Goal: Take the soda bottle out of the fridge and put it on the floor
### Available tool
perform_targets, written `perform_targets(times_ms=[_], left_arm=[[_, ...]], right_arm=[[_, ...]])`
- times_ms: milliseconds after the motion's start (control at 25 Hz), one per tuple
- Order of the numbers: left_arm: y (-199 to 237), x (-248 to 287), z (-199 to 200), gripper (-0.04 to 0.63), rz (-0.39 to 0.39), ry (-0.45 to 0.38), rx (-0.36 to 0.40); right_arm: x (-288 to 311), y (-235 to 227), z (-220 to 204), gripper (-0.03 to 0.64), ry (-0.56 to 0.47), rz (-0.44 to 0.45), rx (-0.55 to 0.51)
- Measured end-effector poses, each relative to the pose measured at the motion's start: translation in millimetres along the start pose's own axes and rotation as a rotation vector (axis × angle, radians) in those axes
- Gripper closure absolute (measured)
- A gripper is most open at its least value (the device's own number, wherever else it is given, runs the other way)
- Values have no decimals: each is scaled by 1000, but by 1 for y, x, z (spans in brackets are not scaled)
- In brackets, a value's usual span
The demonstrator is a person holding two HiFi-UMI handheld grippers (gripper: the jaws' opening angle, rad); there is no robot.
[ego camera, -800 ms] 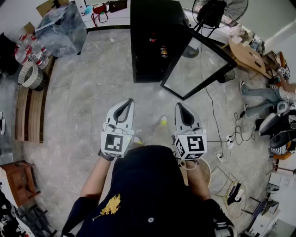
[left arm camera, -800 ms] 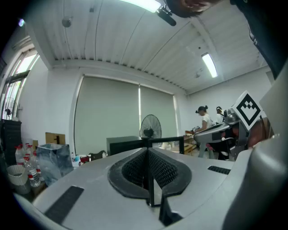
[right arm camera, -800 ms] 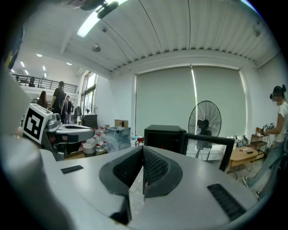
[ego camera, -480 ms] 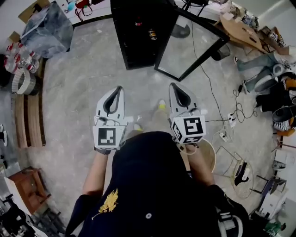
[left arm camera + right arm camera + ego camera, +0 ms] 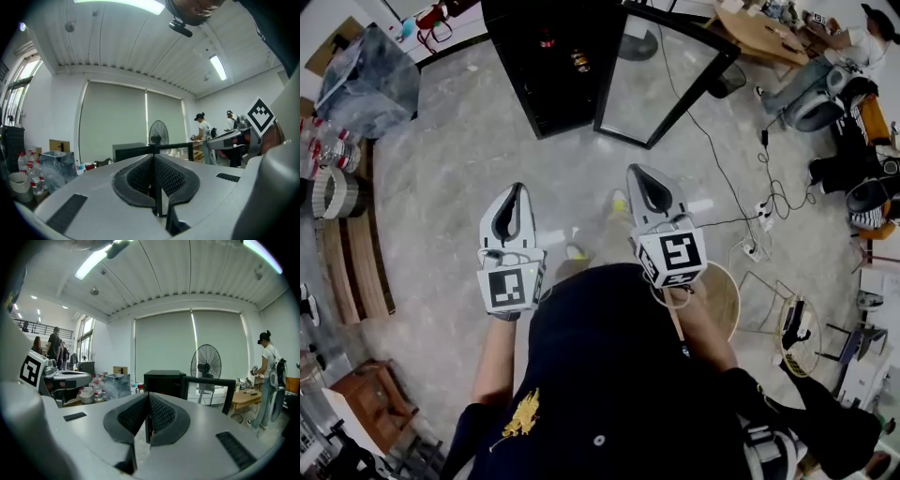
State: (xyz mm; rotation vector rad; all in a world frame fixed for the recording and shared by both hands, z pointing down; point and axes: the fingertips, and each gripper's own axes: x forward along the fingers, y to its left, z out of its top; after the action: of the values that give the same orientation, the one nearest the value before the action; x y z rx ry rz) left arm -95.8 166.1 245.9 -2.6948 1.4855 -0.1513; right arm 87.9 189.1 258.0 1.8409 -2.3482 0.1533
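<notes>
A small black fridge (image 5: 546,66) stands on the floor ahead with its glass door (image 5: 661,75) swung open to the right. Inside it, drink containers (image 5: 579,60) show on the shelves; I cannot tell which is the soda bottle. My left gripper (image 5: 517,192) and right gripper (image 5: 637,174) are held side by side in front of the person's chest, well short of the fridge. Both are shut with nothing between the jaws. In the right gripper view the fridge (image 5: 165,381) and its door (image 5: 209,389) stand beyond the closed jaws; the fridge (image 5: 130,151) also shows in the left gripper view.
A wrapped bundle (image 5: 367,82) and a group of water bottles (image 5: 321,141) sit at the left by a wooden pallet (image 5: 358,267). A standing fan (image 5: 206,365) is behind the fridge. Cables and a power strip (image 5: 757,248) lie on the floor at right. People stand by tables at right.
The person has stepped closer to the fridge, which now sits higher and further left in the head view. Both grippers stay shut and side by side.
</notes>
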Motion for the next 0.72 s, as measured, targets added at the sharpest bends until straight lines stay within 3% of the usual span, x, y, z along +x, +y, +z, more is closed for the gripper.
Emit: perform_targets(times_ms=[200, 360, 720], left_arm=[[4, 7, -4, 575, -49, 1, -36], [23, 12, -13, 575, -29, 35, -67], [47, 62, -14, 575, -4, 43, -46]], right_arm=[[-4, 2, -5, 618, 57, -24, -11], [-1, -3, -8, 618, 101, -38, -23], [58, -24, -8, 619, 117, -1, -19]])
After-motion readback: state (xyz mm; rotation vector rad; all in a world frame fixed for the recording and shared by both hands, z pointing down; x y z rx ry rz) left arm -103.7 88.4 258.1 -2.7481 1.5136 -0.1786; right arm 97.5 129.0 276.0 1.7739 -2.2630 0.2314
